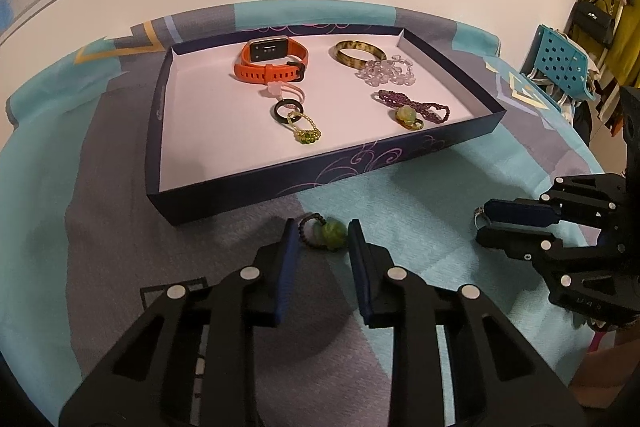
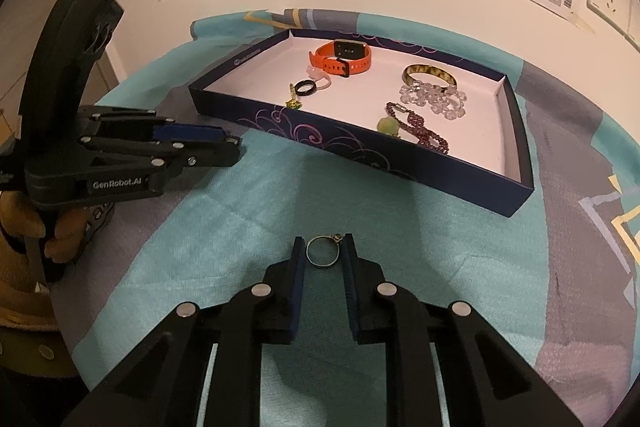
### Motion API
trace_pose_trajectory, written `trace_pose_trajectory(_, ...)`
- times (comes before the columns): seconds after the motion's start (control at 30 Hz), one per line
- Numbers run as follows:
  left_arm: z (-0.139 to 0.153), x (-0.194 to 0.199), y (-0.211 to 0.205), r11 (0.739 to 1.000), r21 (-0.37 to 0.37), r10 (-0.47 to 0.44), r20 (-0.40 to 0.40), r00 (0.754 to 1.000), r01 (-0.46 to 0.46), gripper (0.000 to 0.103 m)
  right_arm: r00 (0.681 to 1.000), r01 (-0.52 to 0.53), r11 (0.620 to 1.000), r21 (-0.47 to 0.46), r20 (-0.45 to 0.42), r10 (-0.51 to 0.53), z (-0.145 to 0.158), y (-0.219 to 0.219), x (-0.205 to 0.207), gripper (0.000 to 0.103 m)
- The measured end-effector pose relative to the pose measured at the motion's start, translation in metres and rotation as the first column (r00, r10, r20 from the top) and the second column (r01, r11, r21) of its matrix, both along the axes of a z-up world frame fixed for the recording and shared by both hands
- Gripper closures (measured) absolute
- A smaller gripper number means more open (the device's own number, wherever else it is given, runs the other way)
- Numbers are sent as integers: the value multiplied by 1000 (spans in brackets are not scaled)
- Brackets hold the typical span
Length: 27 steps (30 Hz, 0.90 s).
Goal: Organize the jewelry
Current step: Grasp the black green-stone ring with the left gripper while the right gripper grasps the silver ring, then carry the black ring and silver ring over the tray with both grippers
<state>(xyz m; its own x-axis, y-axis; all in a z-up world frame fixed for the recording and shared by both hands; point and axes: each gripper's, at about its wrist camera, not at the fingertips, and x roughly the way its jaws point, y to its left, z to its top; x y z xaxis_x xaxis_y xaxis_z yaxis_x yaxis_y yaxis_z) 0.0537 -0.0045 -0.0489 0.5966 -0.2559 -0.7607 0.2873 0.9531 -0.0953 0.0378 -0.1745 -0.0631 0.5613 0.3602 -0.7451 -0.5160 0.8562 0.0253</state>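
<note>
Cloth point(image 1: 420, 211) in teal and grey covers the table you work on, and the dark blue tray point(image 1: 280, 183) sits on it toward the wall, your landmark for everything else. Inside the tray lie an orange watch point(image 1: 272, 61), a mottled bangle point(image 1: 357, 54), clear beads point(image 1: 386, 71), a purple beaded strand point(image 1: 416, 103), a black ring point(image 1: 285, 110) and a green-stoned ring point(image 1: 308, 135). On the cloth just in front of the tray's near wall, your left gripper point(image 1: 323, 233) closes around a dark beaded ring with a green stone point(image 1: 326, 234), its pads touching both sides. Farther from the tray's near wall, your right gripper point(image 2: 323, 251) pinches a thin metal ring point(image 2: 323, 253) lying flat on the cloth.
</note>
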Motion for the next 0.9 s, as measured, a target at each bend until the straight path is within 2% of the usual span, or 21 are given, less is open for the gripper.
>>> trace_pose_trajectory(0.27, 5, -5, -5, 1000, 7, -8, 15, 1000, 8, 77, 1000, 18, 999, 30, 22, -19, 8, -4, 2, 87)
trace_pose_trajectory(0.9, 41, -11, -7, 1000, -8, -4, 104, 995, 4, 77, 994, 23, 997, 67, 101, -29, 33, -3, 16, 86)
